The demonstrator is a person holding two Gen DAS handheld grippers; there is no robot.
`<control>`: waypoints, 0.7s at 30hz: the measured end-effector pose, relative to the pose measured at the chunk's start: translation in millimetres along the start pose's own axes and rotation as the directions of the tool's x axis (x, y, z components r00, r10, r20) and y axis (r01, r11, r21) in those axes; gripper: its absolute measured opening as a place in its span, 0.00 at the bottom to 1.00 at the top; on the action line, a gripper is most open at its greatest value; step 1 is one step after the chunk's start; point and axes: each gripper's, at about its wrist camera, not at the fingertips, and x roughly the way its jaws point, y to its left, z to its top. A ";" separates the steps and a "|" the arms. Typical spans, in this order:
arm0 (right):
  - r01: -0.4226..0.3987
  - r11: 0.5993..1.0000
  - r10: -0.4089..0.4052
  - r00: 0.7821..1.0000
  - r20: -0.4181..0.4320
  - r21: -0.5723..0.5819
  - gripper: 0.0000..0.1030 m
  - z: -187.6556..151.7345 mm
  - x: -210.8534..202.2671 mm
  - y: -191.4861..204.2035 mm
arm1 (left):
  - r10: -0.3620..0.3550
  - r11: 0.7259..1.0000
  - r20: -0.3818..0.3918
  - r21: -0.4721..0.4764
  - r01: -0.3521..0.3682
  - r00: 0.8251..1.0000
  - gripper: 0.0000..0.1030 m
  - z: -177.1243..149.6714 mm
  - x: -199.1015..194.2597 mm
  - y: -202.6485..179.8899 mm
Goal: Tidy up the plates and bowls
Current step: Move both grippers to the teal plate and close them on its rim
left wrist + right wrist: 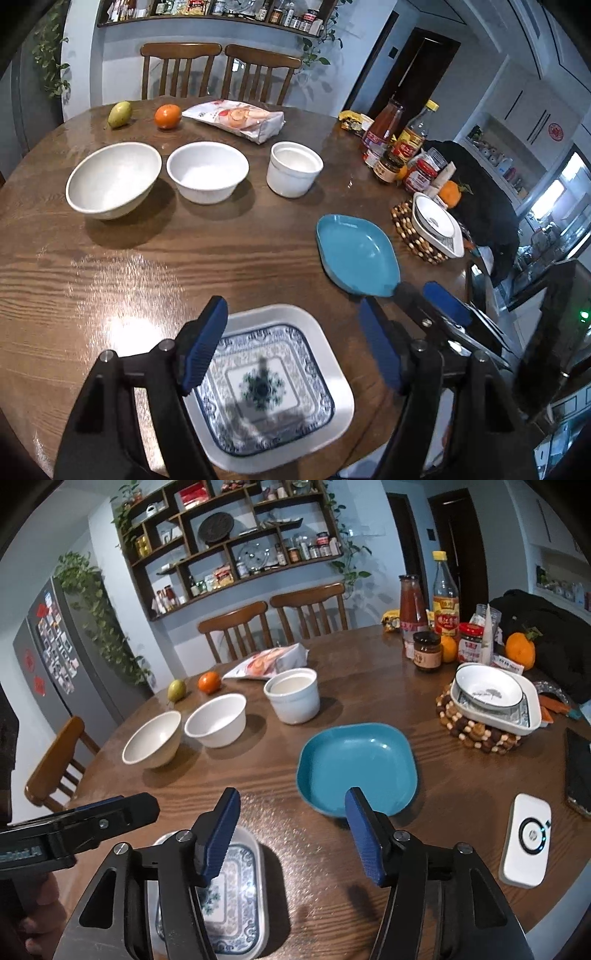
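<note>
Both grippers hang above the near edge of the round tabletop, neither carrying anything.

Left gripper: jaws released, spread wide. The patterned square plate lies flat on the tabletop directly beneath and between them, pads clear of its rim. The left-hand pad overlaps the plate's edge in the picture only; no contact visible.

Right gripper: jaws released, nothing between the pads but bare wood. The blue plate lies flat at about 1 o'clock from the jaw gap, its near rim just beyond the right-hand pad. In the left wrist view the same plate sits at about 1 o'clock, with the right gripper's tips at its near corner.

The stack on the beaded trivet, a round dish nested in a square one, lies at 2 o'clock from the right gripper, well apart. Three white bowls stand in a row at 11 to 12 o'clock.

Judgement: the right hand is nearer the blue plate and nearer the stack, so that plate is its job. The plate is roughly square, with no real long axis; a rim pinch on the near edge looks feasible. The patterned plate falls to the left hand.
</note>
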 end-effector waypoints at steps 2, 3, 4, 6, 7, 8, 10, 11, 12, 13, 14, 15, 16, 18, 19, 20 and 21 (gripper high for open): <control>0.001 1.000 -0.001 1.000 0.019 0.001 0.70 6.3 -1.4 -4.1 | 0.016 1.000 0.006 -0.007 -0.016 1.000 0.72 5.6 5.1 -0.8; 0.002 1.000 -0.002 1.000 0.029 0.002 0.70 9.5 -2.0 -6.4 | 0.019 1.000 0.003 -0.017 -0.019 1.000 0.72 8.0 8.1 -0.4; 0.003 1.000 -0.003 0.999 0.034 0.003 0.71 12.5 -2.2 -8.6 | 0.018 0.999 -0.002 -0.030 -0.018 1.000 0.72 11.6 12.1 -0.1; -0.001 1.000 0.001 0.999 0.039 0.010 0.71 18.1 -1.5 -13.0 | 0.015 0.999 -0.014 -0.049 -0.016 1.000 0.72 17.9 19.1 -0.6; -0.005 1.000 0.004 0.999 0.038 0.019 0.71 22.6 0.3 -16.8 | 0.013 0.998 -0.017 -0.055 -0.014 1.000 0.72 20.7 22.0 -1.6; -0.005 1.000 0.005 0.999 0.038 0.025 0.71 25.9 1.8 -19.7 | 0.015 0.998 -0.018 -0.056 -0.016 1.000 0.72 23.5 25.1 -3.3; 0.000 1.000 -0.002 0.999 0.041 0.029 0.71 32.6 4.8 -24.2 | 0.027 0.998 -0.018 -0.054 -0.028 0.999 0.72 28.4 30.8 -7.4; 0.003 1.000 -0.004 0.999 0.041 0.028 0.71 34.8 5.7 -25.1 | 0.031 0.998 -0.021 -0.056 -0.032 0.999 0.71 31.0 33.3 -9.0; -0.002 1.000 0.001 0.999 0.043 0.028 0.71 38.7 7.4 -27.1 | 0.031 0.998 -0.023 -0.058 -0.032 0.999 0.71 32.9 34.7 -9.9; -0.013 0.999 0.012 0.999 0.044 0.031 0.71 42.3 8.8 -29.6 | 0.030 0.998 -0.024 -0.060 -0.031 0.999 0.71 35.2 36.9 -11.5; -0.028 0.999 0.026 0.999 0.045 0.038 0.71 45.5 10.4 -32.0 | 0.029 0.998 -0.025 -0.062 -0.030 0.999 0.71 38.1 39.3 -13.9; -0.040 0.998 0.038 0.998 0.043 0.046 0.71 48.7 12.4 -34.6 | 0.029 0.998 -0.025 -0.063 -0.031 0.999 0.71 41.1 41.5 -16.8; -0.046 0.998 0.043 0.998 0.042 0.052 0.71 51.4 14.3 -37.5 | 0.030 0.998 -0.024 -0.063 -0.031 0.999 0.71 42.6 43.1 -18.9; -0.043 0.997 0.040 0.998 0.045 0.057 0.71 56.5 19.3 -43.1 | 0.023 0.998 -0.020 -0.062 -0.024 1.000 0.71 46.9 48.9 -25.5; -0.033 0.997 0.030 0.999 0.042 0.063 0.71 58.2 22.4 -47.7 | 0.022 0.998 -0.030 -0.055 -0.023 0.999 0.71 49.1 54.1 -31.1; -0.025 0.997 0.022 0.999 0.039 0.073 0.71 60.5 26.4 -52.3 | 0.020 0.999 -0.037 -0.048 -0.021 0.999 0.71 49.8 57.8 -34.5; -0.019 0.996 0.016 0.999 0.033 0.089 0.71 61.9 30.7 -58.0 | 0.022 0.999 -0.044 -0.042 -0.024 0.999 0.71 51.4 62.5 -37.8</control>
